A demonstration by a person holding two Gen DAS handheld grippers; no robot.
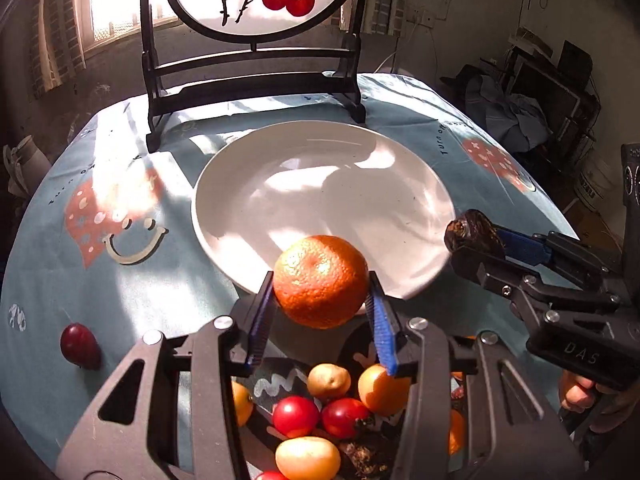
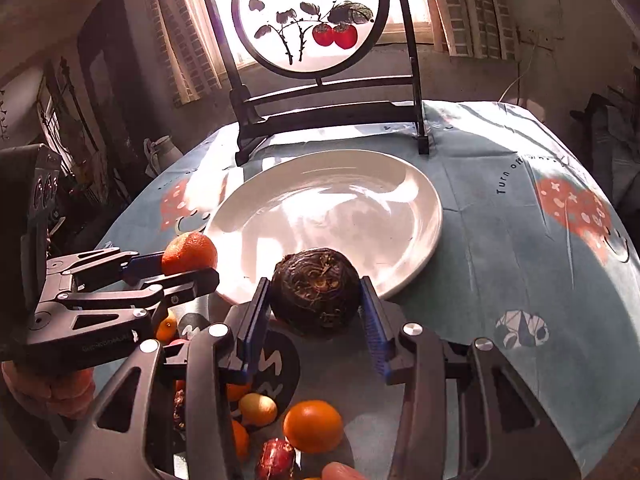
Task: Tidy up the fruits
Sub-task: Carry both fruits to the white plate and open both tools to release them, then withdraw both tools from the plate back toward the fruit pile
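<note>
My left gripper is shut on an orange and holds it above the near rim of the empty white plate. It also shows in the right wrist view, with the orange in it. My right gripper is shut on a dark brown hairy round fruit, held above the plate's near edge. In the left wrist view that gripper comes in from the right with the dark fruit. A heap of fruit lies below both grippers.
A dark red plum lies alone on the blue tablecloth at the left. A black-framed round painted screen stands behind the plate. In the heap lie oranges, red tomatoes and yellow fruits.
</note>
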